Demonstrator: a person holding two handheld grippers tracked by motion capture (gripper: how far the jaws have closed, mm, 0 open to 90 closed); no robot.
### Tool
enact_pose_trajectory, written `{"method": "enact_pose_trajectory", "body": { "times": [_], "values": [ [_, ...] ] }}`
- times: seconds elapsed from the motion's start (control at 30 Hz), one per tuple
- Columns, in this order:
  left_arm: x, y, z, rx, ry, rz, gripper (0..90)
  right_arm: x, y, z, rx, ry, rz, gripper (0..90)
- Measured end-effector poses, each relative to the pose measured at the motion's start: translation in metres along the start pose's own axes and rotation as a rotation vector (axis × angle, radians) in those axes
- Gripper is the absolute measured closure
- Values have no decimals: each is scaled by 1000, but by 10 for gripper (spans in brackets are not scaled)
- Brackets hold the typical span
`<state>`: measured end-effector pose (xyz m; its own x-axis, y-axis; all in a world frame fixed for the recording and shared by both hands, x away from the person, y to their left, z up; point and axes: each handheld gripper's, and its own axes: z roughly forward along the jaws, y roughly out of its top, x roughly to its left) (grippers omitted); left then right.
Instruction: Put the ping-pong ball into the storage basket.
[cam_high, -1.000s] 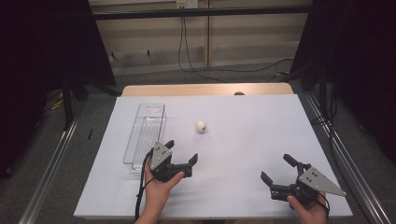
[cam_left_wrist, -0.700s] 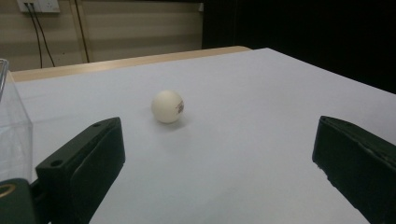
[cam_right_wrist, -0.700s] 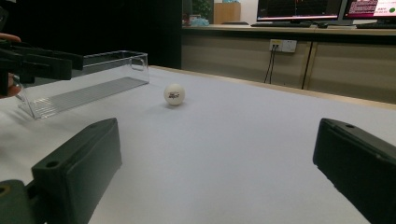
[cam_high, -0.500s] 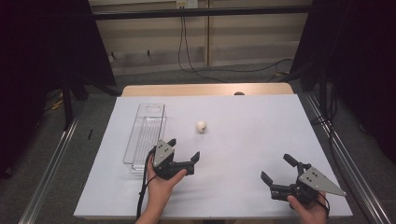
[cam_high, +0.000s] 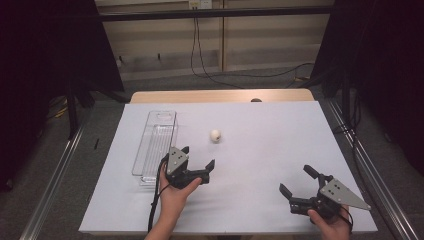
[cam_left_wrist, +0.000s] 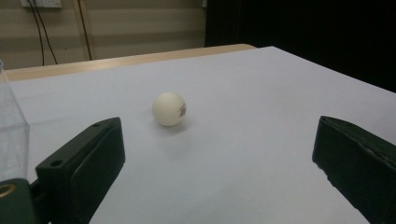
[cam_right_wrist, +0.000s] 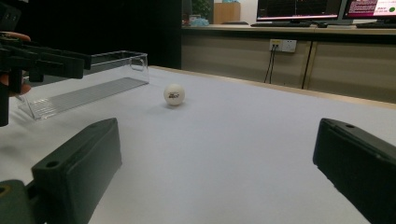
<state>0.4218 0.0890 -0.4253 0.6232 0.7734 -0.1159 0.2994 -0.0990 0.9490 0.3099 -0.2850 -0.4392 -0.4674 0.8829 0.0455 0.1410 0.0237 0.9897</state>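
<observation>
While both tools rest low over the white sheet, the scene reads as follows.

Ball: a white ping-pong ball (cam_high: 215, 135) sits on the white-covered counter (cam_high: 280, 130), near the middle, slightly left, touching nothing else.
Ball marking: a small dark printed logo faces the cameras in both gripper views; the letters are too small to read.
Left hand-held gripper (cam_high: 196, 161): jaws spread wide, empty, held near the ball on its near side and pointing toward it; the ball lies beyond the jaws, not between them.
Right hand-held gripper (cam_high: 298, 181): jaws spread wide, empty, at the near right of the counter, well apart from the ball.
Tray: a clear plastic tray (cam_high: 155, 142) lies lengthwise left of the ball, just beside the left hand-held gripper.
Background writing: monitors (cam_right_wrist: 299, 9) on a far desk show text, unreadable.
</observation>
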Motion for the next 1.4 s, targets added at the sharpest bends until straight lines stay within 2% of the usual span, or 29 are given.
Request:
{"method": "enact_pose_trajectory", "body": {
  "times": [0.03, 0.1, 0.23, 0.3, 0.83, 1.0, 1.03, 1.4],
  "values": [
    [1, 1, 0, 11, 2, 20, 25, 0, 0, 0, -2, -1, -1, 6],
    [0, 2, 2, -2, -1, 3, 25, 0, 0, 0, -2, 2, -4, 7],
    [2, 2, 3, 12, 10, 18, 25, 0, 0, 0, 1, 5, -2, 7],
    [1, 2, 5, 7, 11, 2, 25, 0, 0, 0, 1, 6, -1, 7],
    [4, 1, 13, 27, 32, 5, 26, 0, 0, 0, 0, 5, 2, 7],
    [4, 2, 15, 29, 30, 5, 26, -1, 0, 0, 0, 8, -7, 6],
    [4, 3, 16, 31, 31, 9, 26, 0, 0, 0, -1, 4, 4, 6],
    [6, 4, 20, 37, 30, 8, 27, 0, 0, 0, -1, 5, 4, 7]
  ]
}}
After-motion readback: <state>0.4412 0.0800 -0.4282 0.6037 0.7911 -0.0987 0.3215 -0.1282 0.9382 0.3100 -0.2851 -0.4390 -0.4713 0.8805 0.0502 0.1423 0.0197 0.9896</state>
